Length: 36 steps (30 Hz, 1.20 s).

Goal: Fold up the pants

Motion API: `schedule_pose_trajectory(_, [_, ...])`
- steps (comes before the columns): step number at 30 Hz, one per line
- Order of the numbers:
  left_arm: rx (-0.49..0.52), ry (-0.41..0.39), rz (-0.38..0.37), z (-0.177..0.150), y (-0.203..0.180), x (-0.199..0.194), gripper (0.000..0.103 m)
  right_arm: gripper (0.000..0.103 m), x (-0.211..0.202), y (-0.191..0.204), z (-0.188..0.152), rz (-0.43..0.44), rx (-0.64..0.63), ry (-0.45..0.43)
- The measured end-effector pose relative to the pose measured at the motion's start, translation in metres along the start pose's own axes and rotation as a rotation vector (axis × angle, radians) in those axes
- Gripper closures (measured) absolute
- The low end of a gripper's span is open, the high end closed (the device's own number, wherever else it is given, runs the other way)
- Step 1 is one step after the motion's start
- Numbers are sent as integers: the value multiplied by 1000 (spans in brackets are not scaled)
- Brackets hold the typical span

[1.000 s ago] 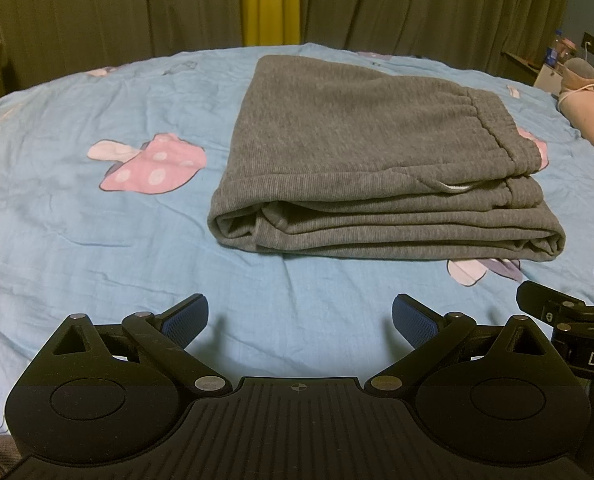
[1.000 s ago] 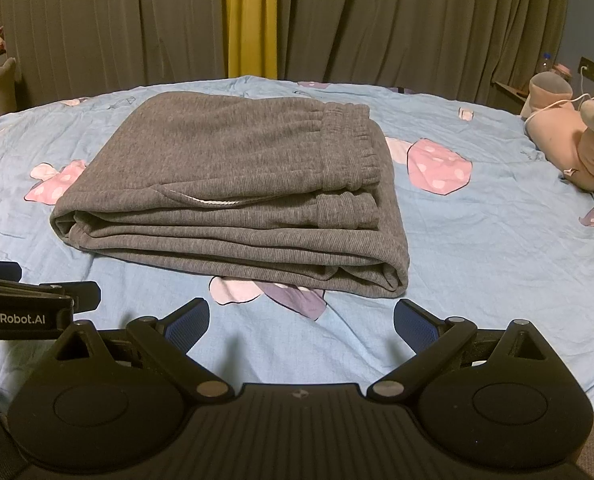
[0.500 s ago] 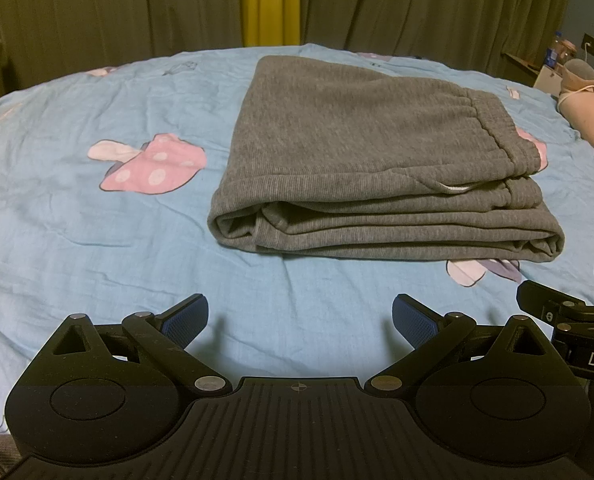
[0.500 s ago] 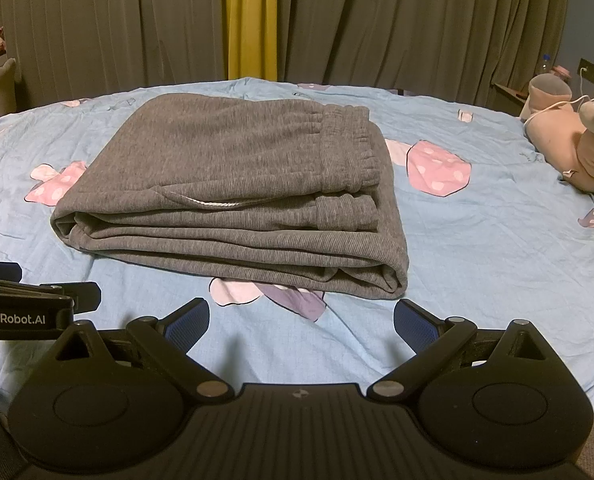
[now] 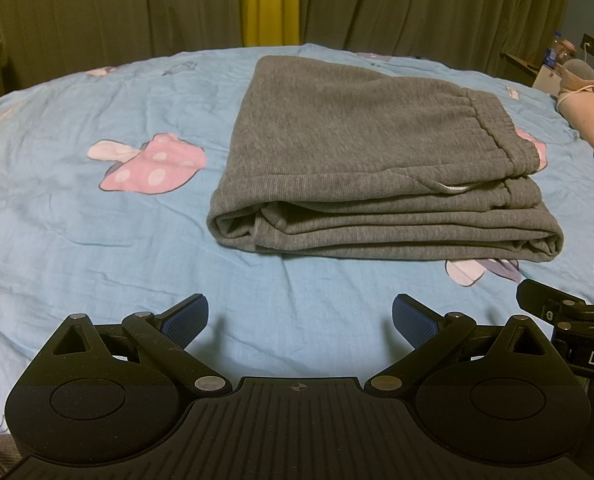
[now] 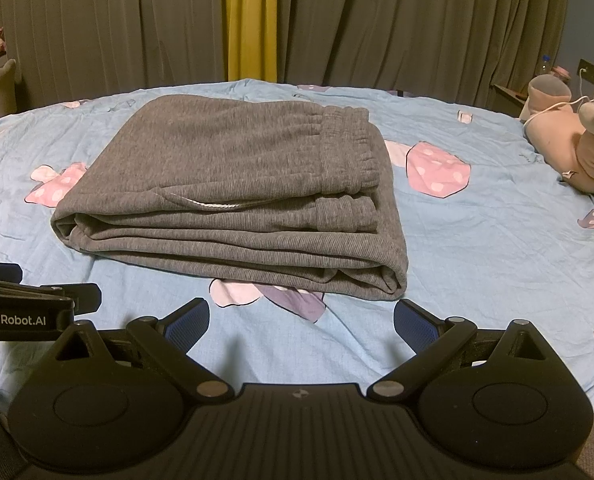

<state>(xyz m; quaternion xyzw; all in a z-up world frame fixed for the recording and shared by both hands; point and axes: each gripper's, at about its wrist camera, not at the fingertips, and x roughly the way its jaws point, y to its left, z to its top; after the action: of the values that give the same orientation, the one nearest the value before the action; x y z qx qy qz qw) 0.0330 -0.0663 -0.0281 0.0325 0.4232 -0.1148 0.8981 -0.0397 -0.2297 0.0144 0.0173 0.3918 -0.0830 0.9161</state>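
Left gripper and right gripper both spread wide, holding nothing, side by side at the near edge of the bed. Folded pants lie straight ahead, apart from both, long axis left-right, waistband rightward; right gripper looks nearer. Legible: "GenRobot.AI", partial "DA". Fold looks complete.

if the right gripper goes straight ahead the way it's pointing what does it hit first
Probably the folded pants. The right gripper is open and points at their near edge, with only a strip of bedsheet between. If it is angled downward, it may touch the sheet first; depth is unclear.
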Motion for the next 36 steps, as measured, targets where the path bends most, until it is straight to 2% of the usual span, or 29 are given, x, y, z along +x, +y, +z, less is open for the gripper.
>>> schedule_pose_trajectory(36, [0, -1, -4, 1, -3, -1, 1, 4, -2, 1, 0, -6, 5, -6])
